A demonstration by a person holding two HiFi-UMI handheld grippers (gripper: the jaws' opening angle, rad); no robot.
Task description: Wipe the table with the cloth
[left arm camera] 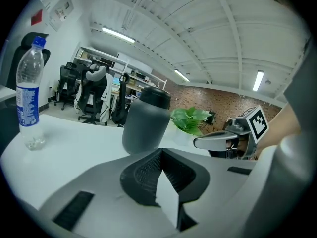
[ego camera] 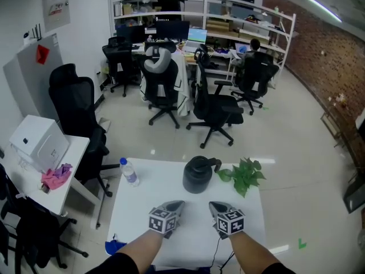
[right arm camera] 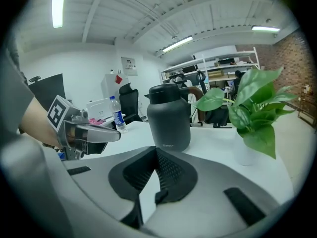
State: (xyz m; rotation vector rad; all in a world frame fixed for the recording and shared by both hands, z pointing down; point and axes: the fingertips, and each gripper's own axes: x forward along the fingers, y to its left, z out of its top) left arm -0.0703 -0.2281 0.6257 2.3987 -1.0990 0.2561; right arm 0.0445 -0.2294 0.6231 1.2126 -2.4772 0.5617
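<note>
A blue cloth (ego camera: 116, 247) lies at the front left corner of the white table (ego camera: 154, 181), well left of both grippers. My left gripper (ego camera: 177, 205) and right gripper (ego camera: 214, 205) hover side by side over the table's near middle. Each is shut with nothing between its jaws. In the left gripper view the closed jaws (left arm camera: 161, 156) point at a dark grey jug (left arm camera: 145, 120), with the right gripper (left arm camera: 225, 139) off to the side. In the right gripper view the shut jaws (right arm camera: 156, 151) face the same jug (right arm camera: 170, 118), and the left gripper (right arm camera: 91, 132) shows at the left.
On the table's far half stand the dark jug (ego camera: 199, 173), a small potted plant (ego camera: 245, 176) to its right and a water bottle (ego camera: 129, 172) at the left. A side desk with a pink rag (ego camera: 56, 177) and a white box (ego camera: 39, 143) stands left. Office chairs (ego camera: 217, 104) stand beyond.
</note>
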